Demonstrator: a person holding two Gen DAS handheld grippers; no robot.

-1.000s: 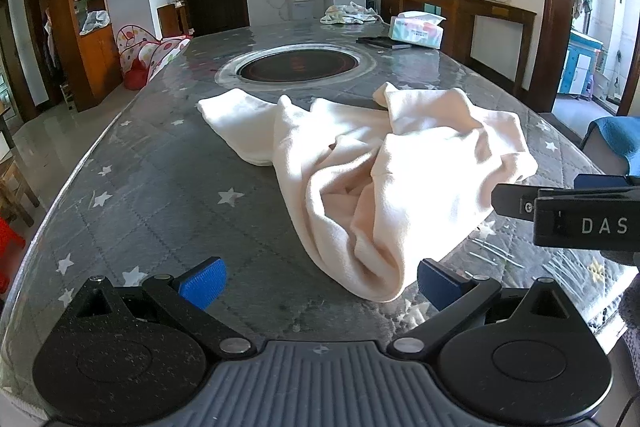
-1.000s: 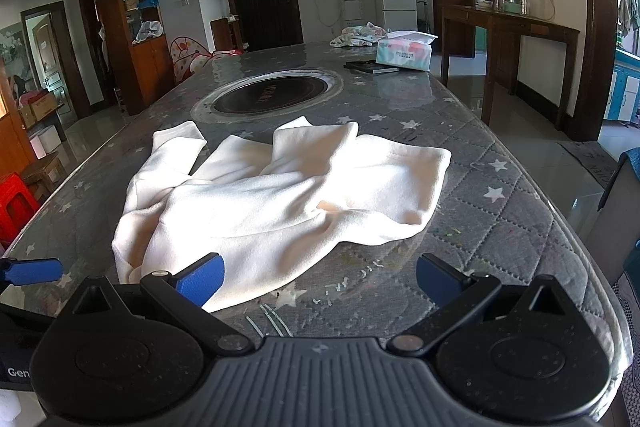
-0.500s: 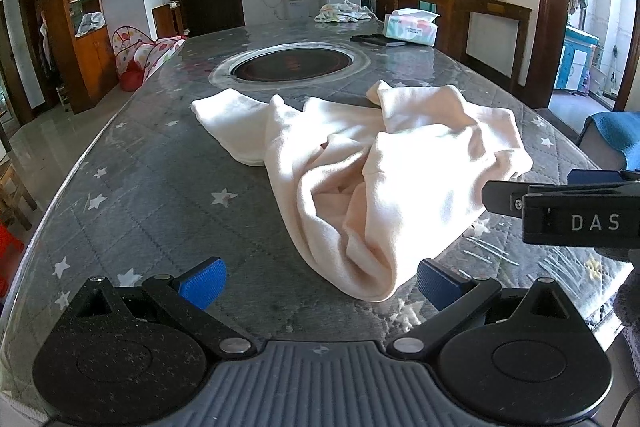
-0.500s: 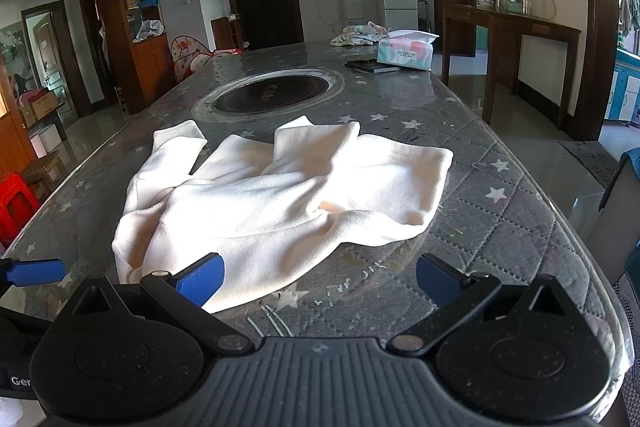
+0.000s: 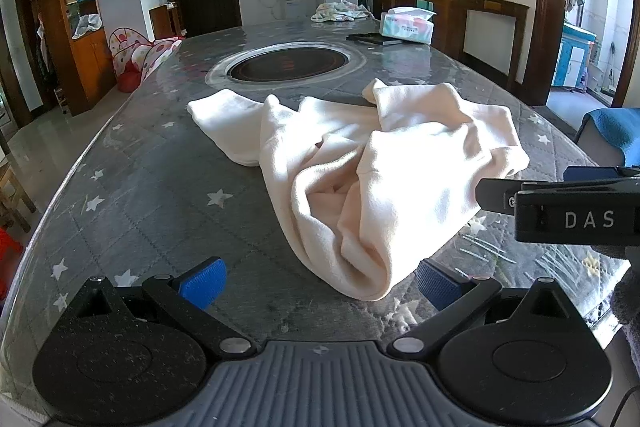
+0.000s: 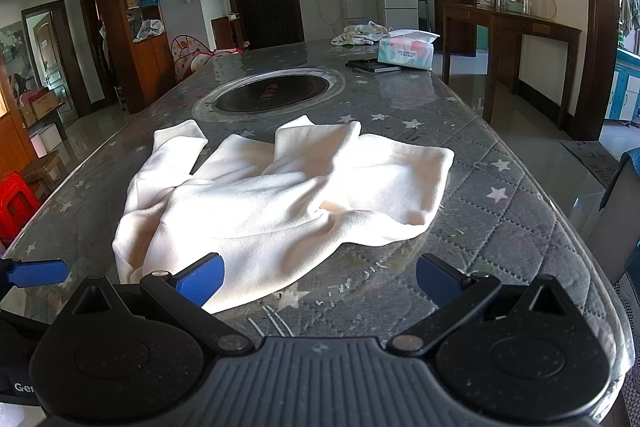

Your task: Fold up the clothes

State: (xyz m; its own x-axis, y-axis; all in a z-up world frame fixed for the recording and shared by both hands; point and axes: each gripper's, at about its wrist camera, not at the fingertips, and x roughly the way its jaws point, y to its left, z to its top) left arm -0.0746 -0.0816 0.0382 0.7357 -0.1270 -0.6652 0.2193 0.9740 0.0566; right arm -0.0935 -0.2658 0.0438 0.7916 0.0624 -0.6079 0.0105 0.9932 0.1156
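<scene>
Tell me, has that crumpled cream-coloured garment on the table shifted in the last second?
No. In the right wrist view the crumpled cream garment lies the same way relative to the round dark inset in the table; its folds look unchanged too.

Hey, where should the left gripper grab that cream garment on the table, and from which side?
Probably the rolled near end of the cream garment, coming straight forward and low from the table's near edge. That bunched fold rises off the table and lies between the open jaws of the left gripper, so they could close across it.
</scene>
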